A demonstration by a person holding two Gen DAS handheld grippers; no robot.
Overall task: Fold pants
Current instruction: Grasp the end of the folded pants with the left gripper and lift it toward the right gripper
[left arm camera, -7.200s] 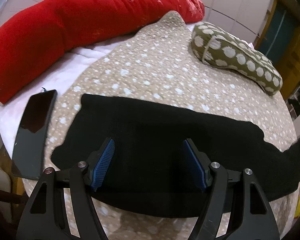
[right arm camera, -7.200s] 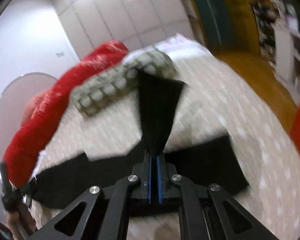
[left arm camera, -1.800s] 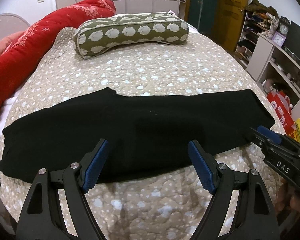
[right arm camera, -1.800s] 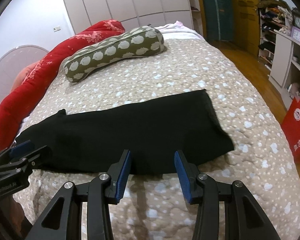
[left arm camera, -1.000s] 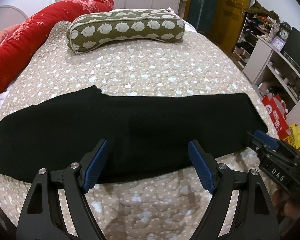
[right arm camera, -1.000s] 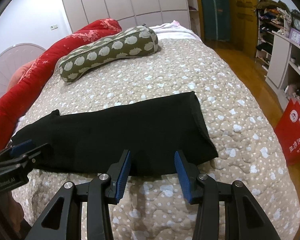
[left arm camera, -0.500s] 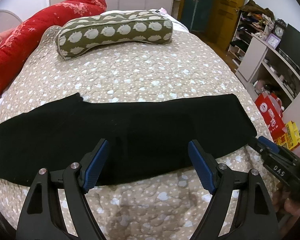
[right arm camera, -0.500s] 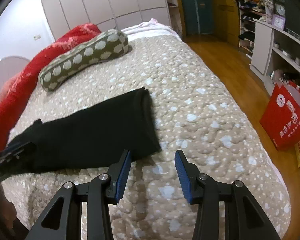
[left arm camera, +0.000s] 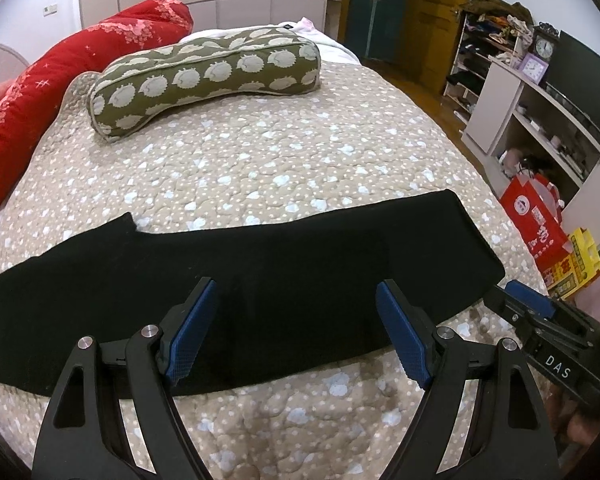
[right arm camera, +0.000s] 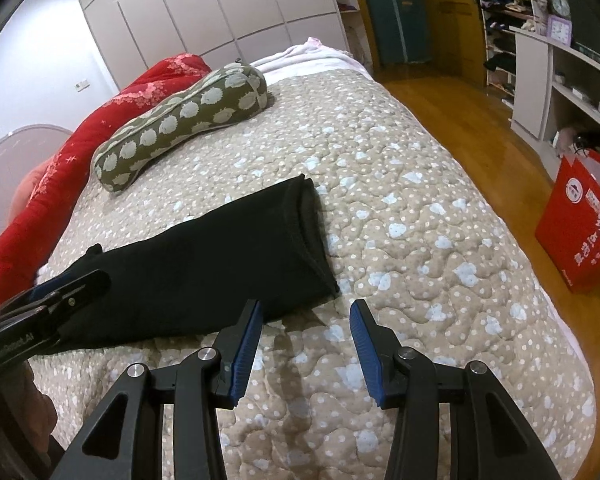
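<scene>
The black pants (left arm camera: pixel 236 280) lie flat on the quilted bedspread (left arm camera: pixel 284 160), folded lengthwise into one long dark band. The long axis runs across the bed from side to side, roughly parallel to the near edge of the mattress. In the left wrist view the band spans nearly the whole width of the picture; a small notch breaks its far edge towards the left end, and its right end is cut square. In the right wrist view that square end (right arm camera: pixel 304 236) shows a stitched hem and points towards the wooden floor (right arm camera: pixel 480 128) side of the room.

The left gripper (left arm camera: pixel 296 320) hovers over the middle of the band, its blue-padded jaws spread wide with nothing between them. The right gripper (right arm camera: pixel 305 332) sits just beside the hem end, near its front corner, jaws likewise spread apart and holding nothing; below them is bare bedspread. Whether either touches the cloth I cannot tell.

Further up the bed, well apart from the pants, an olive bolster pillow (left arm camera: pixel 204 76) with pale hedgehog prints lies at an angle, and a long red cushion (left arm camera: pixel 60 80) lies beyond it along the left side. A red shopping bag (right arm camera: pixel 580 236) stands on the floor near white shelving (left arm camera: pixel 540 120).
</scene>
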